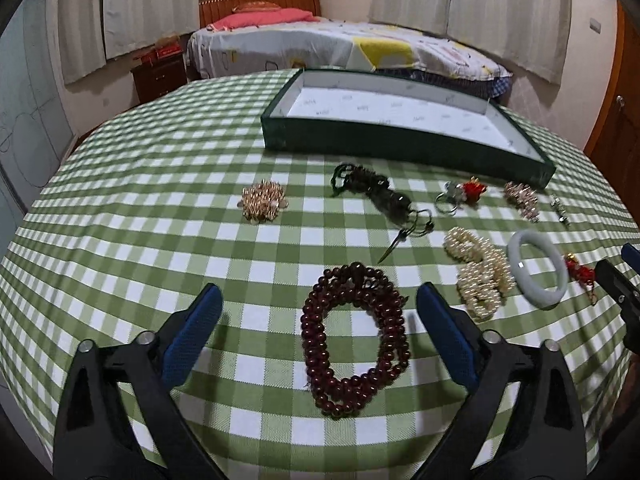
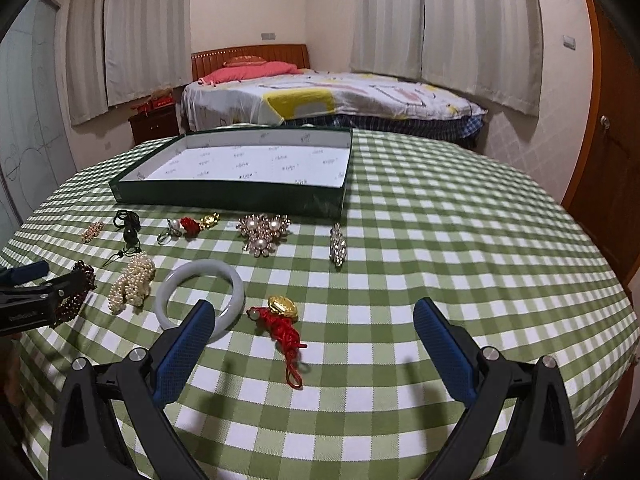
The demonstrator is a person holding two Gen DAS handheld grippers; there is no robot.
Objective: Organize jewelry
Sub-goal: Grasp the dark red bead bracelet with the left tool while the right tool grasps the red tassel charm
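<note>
A dark red bead necklace (image 1: 354, 340) lies coiled on the checked cloth between the fingers of my left gripper (image 1: 319, 291), which is open and does not touch it. My right gripper (image 2: 315, 305) is open too, low over a red knotted charm with a gold piece (image 2: 282, 320); its left finger overlaps a pale jade bangle (image 2: 200, 266). A green tray with white lining (image 1: 400, 140) (image 2: 228, 196) stands empty at the back. Pearl strands (image 1: 480, 272) (image 2: 134, 284) lie between necklace and bangle (image 1: 538, 236).
In a row before the tray lie a gold brooch (image 1: 264, 202), a dark green cord pendant (image 1: 376, 192), a red and silver charm (image 1: 464, 194), a pearl brooch (image 2: 264, 234) and a crystal clip (image 2: 338, 248). The cloth is bare on the right. A bed stands behind the table.
</note>
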